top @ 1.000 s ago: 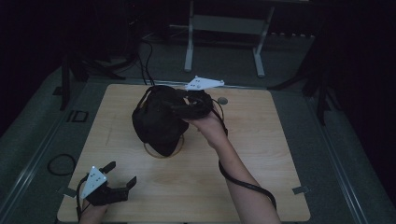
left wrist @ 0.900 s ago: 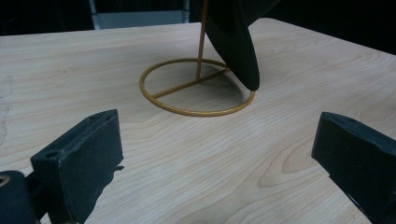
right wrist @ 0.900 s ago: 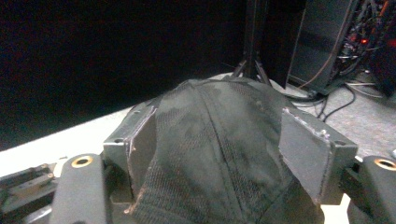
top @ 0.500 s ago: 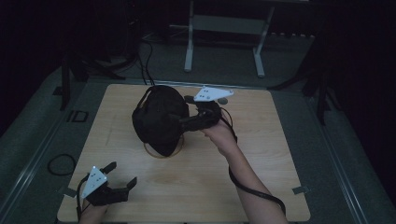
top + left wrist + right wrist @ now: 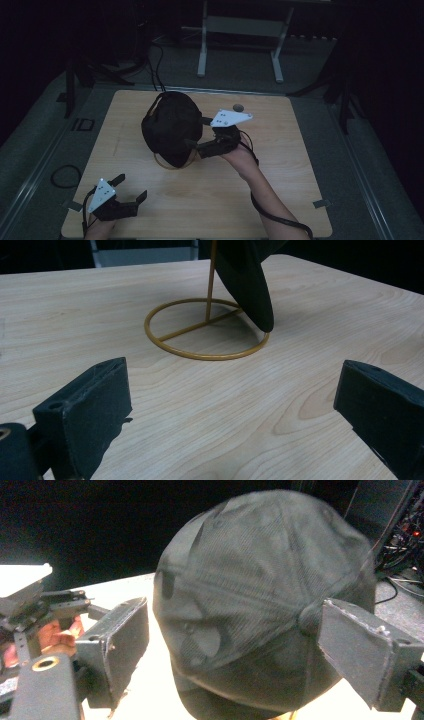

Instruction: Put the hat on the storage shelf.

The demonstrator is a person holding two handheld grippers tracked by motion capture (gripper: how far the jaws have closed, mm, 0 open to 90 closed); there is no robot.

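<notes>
The right gripper (image 5: pixel 196 136) is black, with two blocky jaws whose pads are flat and scuffed at the edges. A pale three-cornered plate (image 5: pixel 230 118) with small dark dots sits on top of it, behind the jaws. A black cable (image 5: pixel 280 220) trails back from it along the bare forearm. The left gripper (image 5: pixel 131 190) is the same build, black with its own pale plate (image 5: pixel 101 193). A brass-coloured ring (image 5: pixel 45 663) is set into the body below one jaw.

Dim room, dark surroundings — only the table (image 5: pixel 150 200) is softly lit from above; close-ups slightly soft.
</notes>
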